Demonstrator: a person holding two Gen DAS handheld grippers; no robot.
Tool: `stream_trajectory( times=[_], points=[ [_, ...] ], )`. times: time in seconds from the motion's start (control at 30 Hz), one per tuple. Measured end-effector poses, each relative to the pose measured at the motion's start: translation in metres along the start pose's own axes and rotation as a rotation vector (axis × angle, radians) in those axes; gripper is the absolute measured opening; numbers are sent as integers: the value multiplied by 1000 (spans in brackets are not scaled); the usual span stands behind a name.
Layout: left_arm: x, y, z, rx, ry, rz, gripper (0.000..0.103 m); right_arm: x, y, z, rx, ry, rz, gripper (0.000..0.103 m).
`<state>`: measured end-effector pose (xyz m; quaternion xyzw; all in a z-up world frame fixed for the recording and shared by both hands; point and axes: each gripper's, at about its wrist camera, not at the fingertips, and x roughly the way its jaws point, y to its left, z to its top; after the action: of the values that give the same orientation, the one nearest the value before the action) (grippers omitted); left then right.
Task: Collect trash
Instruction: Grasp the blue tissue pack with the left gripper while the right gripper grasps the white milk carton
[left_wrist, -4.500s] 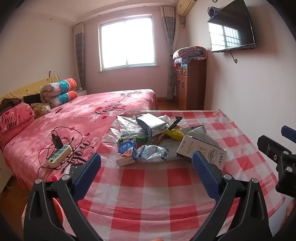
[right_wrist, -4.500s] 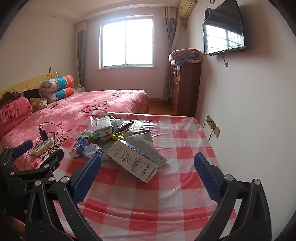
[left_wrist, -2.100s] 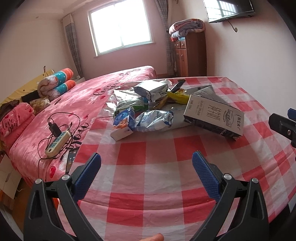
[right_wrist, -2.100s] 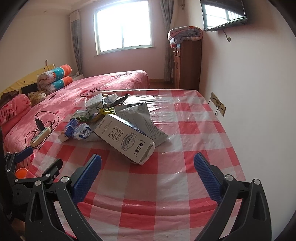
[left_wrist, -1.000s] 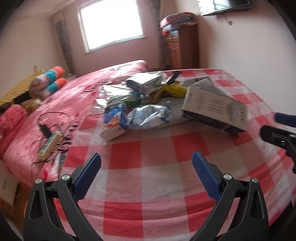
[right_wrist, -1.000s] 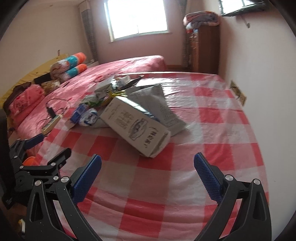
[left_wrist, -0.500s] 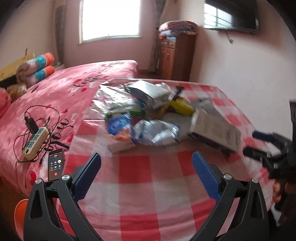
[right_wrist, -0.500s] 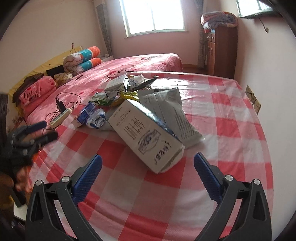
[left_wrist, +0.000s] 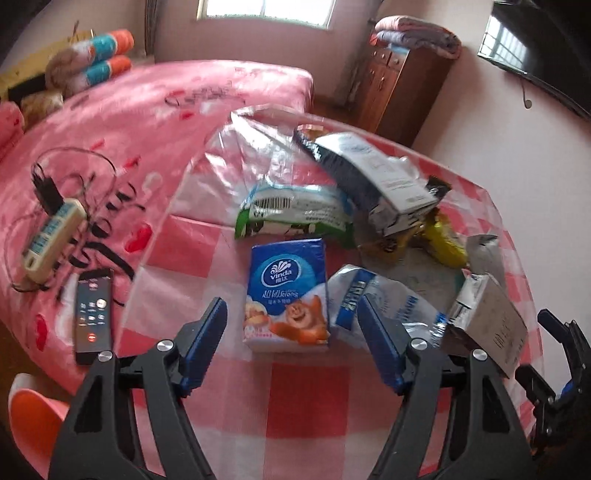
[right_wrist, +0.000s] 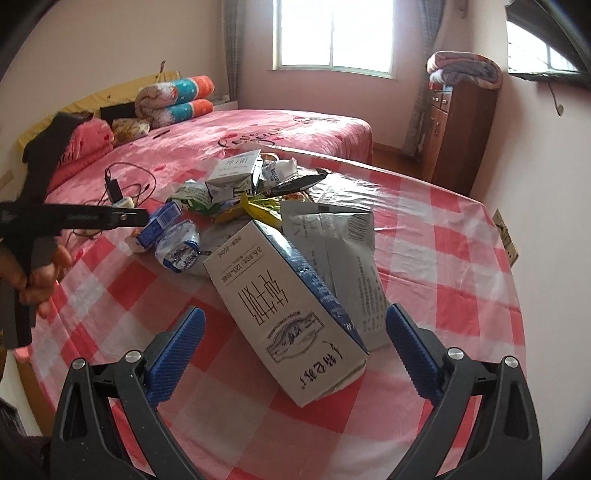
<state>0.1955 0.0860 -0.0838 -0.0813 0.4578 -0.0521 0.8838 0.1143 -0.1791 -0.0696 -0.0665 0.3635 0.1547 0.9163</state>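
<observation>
The left tongs hung wide open and held nothing, their blue pads either side of a blue Vinda tissue pack printed with a cartoon bear, which lay flat on the desk with a red-and-white checked cloth. Just right of the pack lay a crumpled blue-and-white plastic wrapper, touching the right pad or just behind it; I could not tell which. Behind these sat a green-and-white snack bag, a tilted black-and-white carton and a yellow foil wrapper.

The right tongs were likewise spread wide and empty, framing the near end of a large white milk carton with Chinese lettering, which lay tilted against a grey printed paper bag. The rest of the trash was heaped behind it towards the pink bed.

On the bed beside the desk lay a cream power strip with tangled black cables and a black phone with a lit screen.
</observation>
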Motion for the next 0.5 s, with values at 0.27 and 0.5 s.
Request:
stream_trajectory(
  times=[0.27,0.5],
  points=[
    [22,4,2,-1,23,-11,57,26,5,6,-65,25,-7,97],
    [22,-3,-2,-14,-14,3,52,42,11,8,-113,19,-22,97]
  ],
)
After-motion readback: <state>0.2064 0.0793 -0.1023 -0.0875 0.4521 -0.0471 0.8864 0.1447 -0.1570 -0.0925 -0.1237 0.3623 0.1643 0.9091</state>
